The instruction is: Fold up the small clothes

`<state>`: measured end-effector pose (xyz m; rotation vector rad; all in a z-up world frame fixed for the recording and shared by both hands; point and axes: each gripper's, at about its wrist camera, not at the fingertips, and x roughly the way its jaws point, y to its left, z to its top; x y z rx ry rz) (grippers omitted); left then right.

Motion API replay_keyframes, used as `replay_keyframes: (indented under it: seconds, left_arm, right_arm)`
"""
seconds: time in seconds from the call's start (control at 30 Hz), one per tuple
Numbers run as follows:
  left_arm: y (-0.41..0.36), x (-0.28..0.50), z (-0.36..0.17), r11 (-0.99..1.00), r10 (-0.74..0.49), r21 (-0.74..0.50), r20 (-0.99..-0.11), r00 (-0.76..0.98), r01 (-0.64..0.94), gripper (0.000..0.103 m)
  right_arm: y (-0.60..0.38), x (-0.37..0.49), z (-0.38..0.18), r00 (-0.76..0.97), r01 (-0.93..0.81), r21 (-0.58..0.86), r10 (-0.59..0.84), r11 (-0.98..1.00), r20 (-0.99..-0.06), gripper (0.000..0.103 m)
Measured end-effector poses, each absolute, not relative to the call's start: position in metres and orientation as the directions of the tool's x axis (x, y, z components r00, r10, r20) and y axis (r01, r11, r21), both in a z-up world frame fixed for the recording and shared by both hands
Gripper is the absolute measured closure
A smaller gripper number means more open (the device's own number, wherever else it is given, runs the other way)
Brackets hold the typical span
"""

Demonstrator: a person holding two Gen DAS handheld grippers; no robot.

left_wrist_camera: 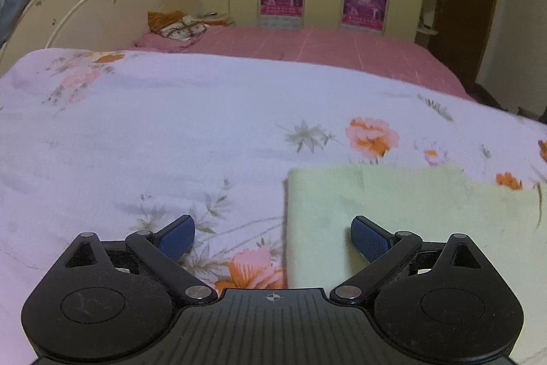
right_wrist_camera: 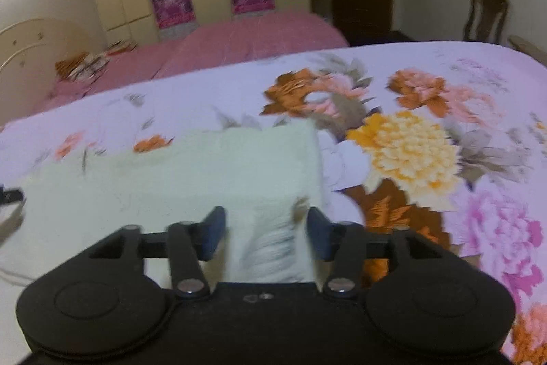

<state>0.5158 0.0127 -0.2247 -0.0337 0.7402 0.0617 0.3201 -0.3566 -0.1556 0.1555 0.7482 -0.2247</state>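
left tongs [left_wrist_camera: 272,236] wide apart, empty | right tongs [right_wrist_camera: 266,235] half-spread astride pale cloth [right_wrist_camera: 177,180]

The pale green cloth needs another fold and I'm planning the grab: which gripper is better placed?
Probably the right gripper: a raised fold of the pale green cloth already sits between its open jaws. The left gripper only straddles the cloth's edge.
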Motion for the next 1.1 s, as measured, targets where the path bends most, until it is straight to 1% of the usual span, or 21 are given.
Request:
replay_keyframes:
  seconds: [0.07, 0.1, 0.13, 0.17, 0.23, 0.3, 0.33, 0.4, 0.47, 0.5, 0.53, 0.63, 0.73, 0.83, 0.9, 0.97, 1.03, 1.07, 1.1]
  left_arm:
    - [0.012, 0.517, -0.226, 0.997, 0.048, -0.012, -0.674, 0.737, -0.076, 0.006]
    - [0.011, 0.517, -0.227, 0.997, 0.050, -0.013, -0.673, 0.738, -0.080, 0.006]
    - [0.012, 0.518, -0.226, 0.997, 0.052, -0.013, -0.672, 0.739, -0.082, 0.006]
    - [0.011, 0.519, -0.225, 0.997, 0.052, -0.012, -0.671, 0.740, -0.081, 0.006]
    - [0.011, 0.519, -0.225, 0.997, 0.055, -0.004, -0.669, 0.742, -0.077, 0.006]
    - [0.011, 0.519, -0.226, 0.997, 0.057, -0.004, -0.668, 0.742, -0.080, 0.006]
    - [0.012, 0.519, -0.226, 0.997, 0.057, -0.008, -0.669, 0.741, -0.083, 0.006]
    - [0.012, 0.519, -0.227, 0.996, 0.055, -0.010, -0.669, 0.741, -0.084, 0.006]
    - [0.012, 0.518, -0.227, 0.997, 0.055, -0.009, -0.667, 0.743, -0.081, 0.006]
    - [0.013, 0.518, -0.227, 0.997, 0.054, -0.009, -0.666, 0.744, -0.080, 0.006]
    - [0.013, 0.517, -0.228, 0.997, 0.053, -0.009, -0.665, 0.745, -0.079, 0.006]
    - [0.014, 0.517, -0.229, 0.997, 0.050, -0.012, -0.664, 0.746, -0.078, 0.006]
    - [0.013, 0.516, -0.228, 0.997, 0.055, -0.007, -0.664, 0.746, -0.080, 0.006]
    - [0.012, 0.515, -0.228, 0.997, 0.056, -0.003, -0.664, 0.746, -0.077, 0.006]
    - [0.013, 0.515, -0.228, 0.997, 0.055, -0.001, -0.663, 0.746, -0.074, 0.006]
    - [0.013, 0.515, -0.228, 0.997, 0.054, -0.001, -0.664, 0.746, -0.073, 0.006]
    - [0.013, 0.515, -0.228, 0.997, 0.052, -0.003, -0.664, 0.746, -0.072, 0.006]
    - [0.013, 0.515, -0.227, 0.997, 0.051, -0.004, -0.664, 0.746, -0.071, 0.006]
    - [0.013, 0.515, -0.227, 0.997, 0.049, -0.006, -0.665, 0.745, -0.071, 0.006]
  right_arm:
    - [-0.360, 0.321, -0.161, 0.694, 0.265, 0.067, -0.142, 0.962, -0.706, 0.050]
    - [-0.360, 0.322, -0.164, 0.690, 0.263, 0.078, -0.131, 0.962, -0.712, 0.054]
    - [-0.358, 0.322, -0.164, 0.693, 0.258, 0.069, -0.135, 0.964, -0.708, 0.056]
    - [-0.354, 0.321, -0.162, 0.699, 0.259, 0.036, -0.161, 0.965, -0.696, 0.061]
    - [-0.353, 0.321, -0.160, 0.712, 0.248, 0.031, -0.160, 0.968, -0.684, 0.061]
    - [-0.358, 0.325, -0.162, 0.697, 0.238, 0.073, -0.118, 0.968, -0.707, 0.069]
    - [-0.360, 0.325, -0.162, 0.694, 0.238, 0.091, -0.104, 0.967, -0.712, 0.072]
    - [-0.363, 0.323, -0.158, 0.702, 0.245, 0.114, -0.095, 0.963, -0.706, 0.079]
    - [-0.360, 0.318, -0.153, 0.708, 0.250, 0.052, -0.146, 0.967, -0.690, 0.080]
    - [-0.358, 0.313, -0.149, 0.720, 0.244, 0.011, -0.173, 0.970, -0.672, 0.076]
    - [-0.358, 0.309, -0.147, 0.723, 0.236, 0.010, -0.168, 0.972, -0.670, 0.073]
    - [-0.364, 0.297, -0.148, 0.708, 0.222, 0.109, -0.083, 0.969, -0.701, 0.076]
    - [-0.354, 0.293, -0.150, 0.703, 0.181, 0.111, -0.050, 0.977, -0.710, 0.077]
    - [-0.347, 0.295, -0.152, 0.703, 0.159, 0.146, -0.008, 0.976, -0.711, 0.077]
    - [-0.342, 0.300, -0.154, 0.704, 0.144, 0.138, -0.003, 0.980, -0.710, 0.074]
    - [-0.345, 0.306, -0.158, 0.702, 0.170, 0.131, -0.027, 0.977, -0.711, 0.072]
    - [-0.358, 0.311, -0.162, 0.699, 0.214, 0.197, -0.009, 0.957, -0.715, 0.075]
    - [-0.364, 0.312, -0.163, 0.697, 0.232, 0.229, 0.003, 0.945, -0.717, 0.081]
    - [-0.368, 0.312, -0.164, 0.694, 0.240, 0.248, 0.012, 0.938, -0.720, 0.090]
